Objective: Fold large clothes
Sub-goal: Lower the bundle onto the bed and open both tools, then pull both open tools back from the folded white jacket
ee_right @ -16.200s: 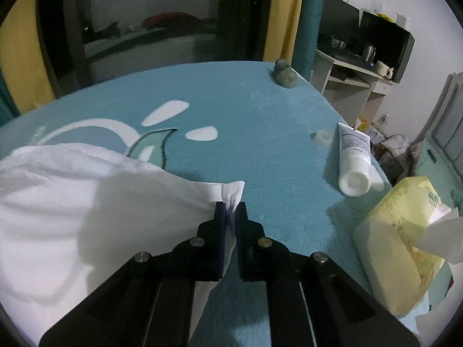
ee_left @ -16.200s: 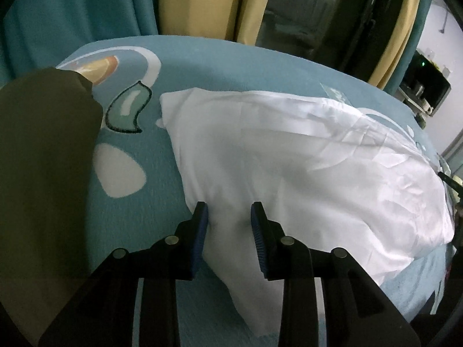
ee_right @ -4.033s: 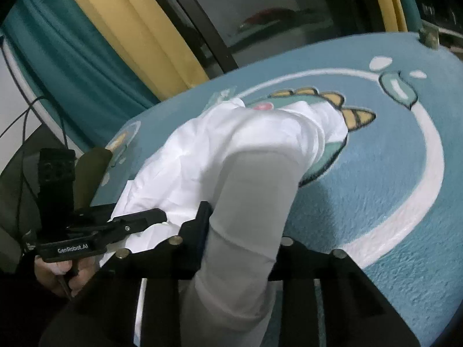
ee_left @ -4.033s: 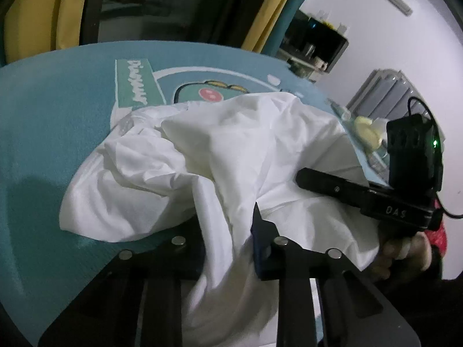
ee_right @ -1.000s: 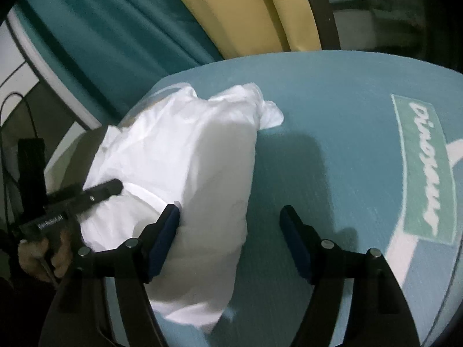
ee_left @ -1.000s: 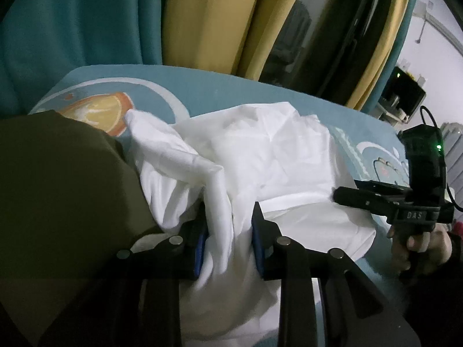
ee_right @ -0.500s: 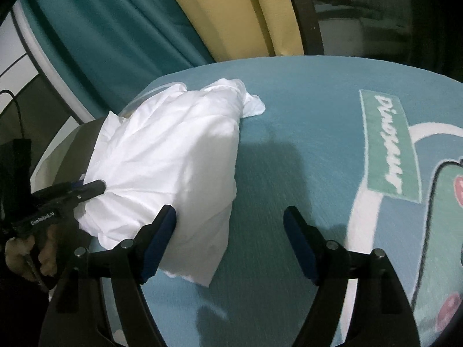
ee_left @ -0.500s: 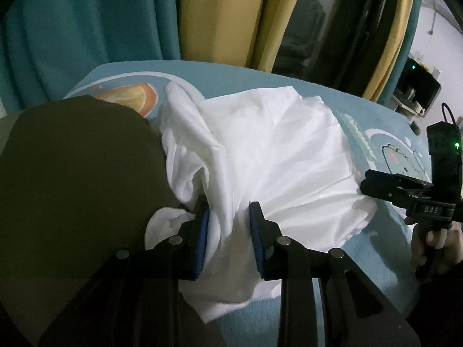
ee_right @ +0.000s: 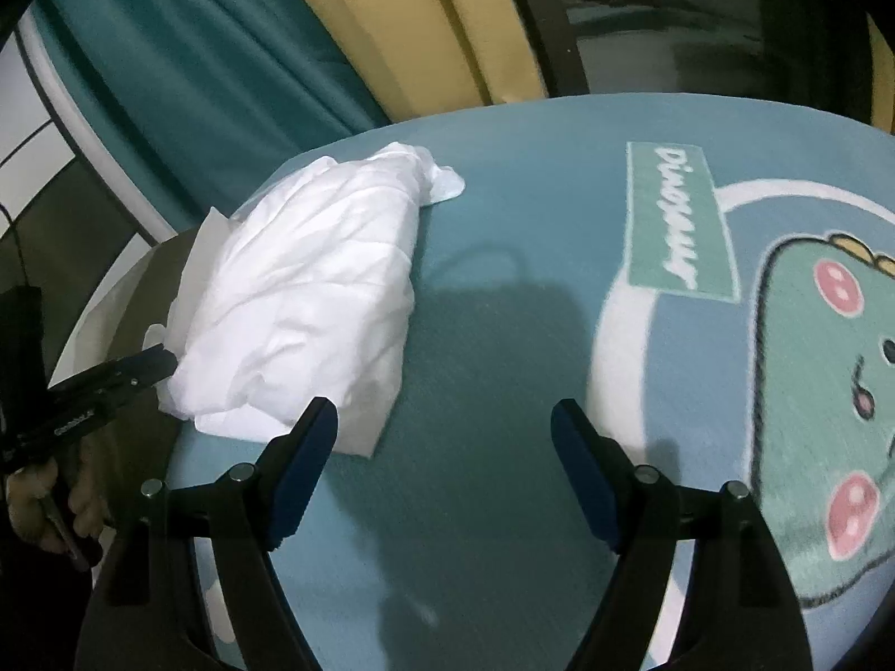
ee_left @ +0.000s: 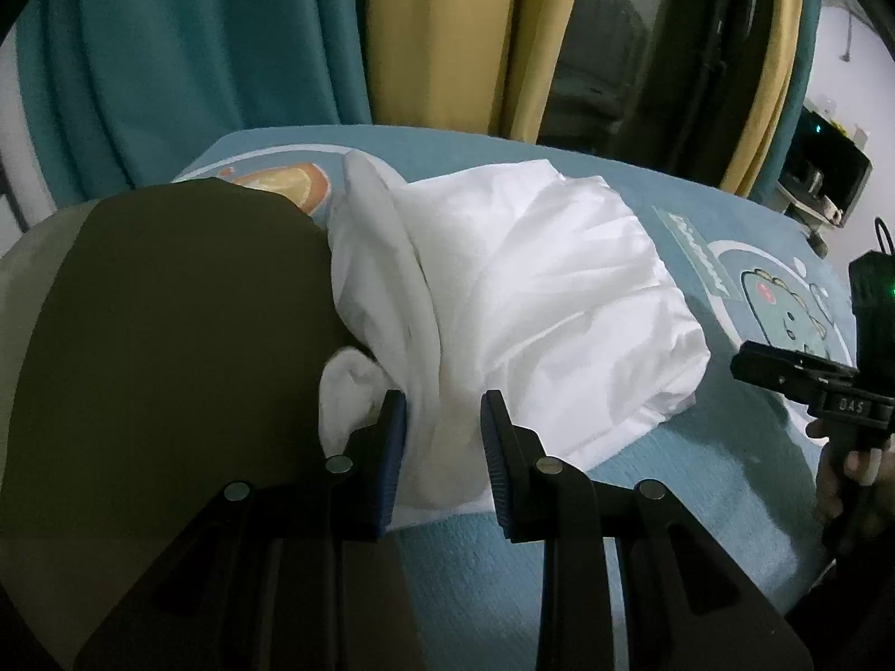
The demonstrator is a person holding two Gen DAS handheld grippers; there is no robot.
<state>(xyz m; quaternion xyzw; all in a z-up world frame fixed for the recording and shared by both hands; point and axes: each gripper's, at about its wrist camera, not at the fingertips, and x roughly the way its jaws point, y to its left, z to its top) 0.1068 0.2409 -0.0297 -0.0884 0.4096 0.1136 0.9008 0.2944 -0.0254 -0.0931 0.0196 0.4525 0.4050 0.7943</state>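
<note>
A crumpled white garment [ee_left: 531, 291] lies bunched on the teal dinosaur blanket [ee_left: 727, 475], beside a dark olive cloth [ee_left: 168, 335]. My left gripper [ee_left: 442, 436] is shut on a gathered fold at the garment's near edge, and white fabric fills the gap between its blue pads. In the right wrist view the same garment [ee_right: 313, 291] sits at the left, with the left gripper [ee_right: 151, 363] at its edge. My right gripper [ee_right: 444, 430] stands wide open over bare blanket [ee_right: 503, 223]. Its left pad is just in front of the garment's corner, and nothing is between its fingers.
Teal and yellow curtains [ee_left: 279, 56] hang behind the bed. The olive cloth [ee_right: 134, 291] covers the bed's left corner. A person's hand [ee_left: 844, 464] holds the right gripper [ee_left: 783, 372] at the right edge. A dark desk with objects [ee_left: 822, 184] stands far right.
The left gripper has drawn the held fold back, and the garment has gathered tighter against the olive cloth. The right gripper has slid away from the garment over bare blanket, its jaws slightly wider.
</note>
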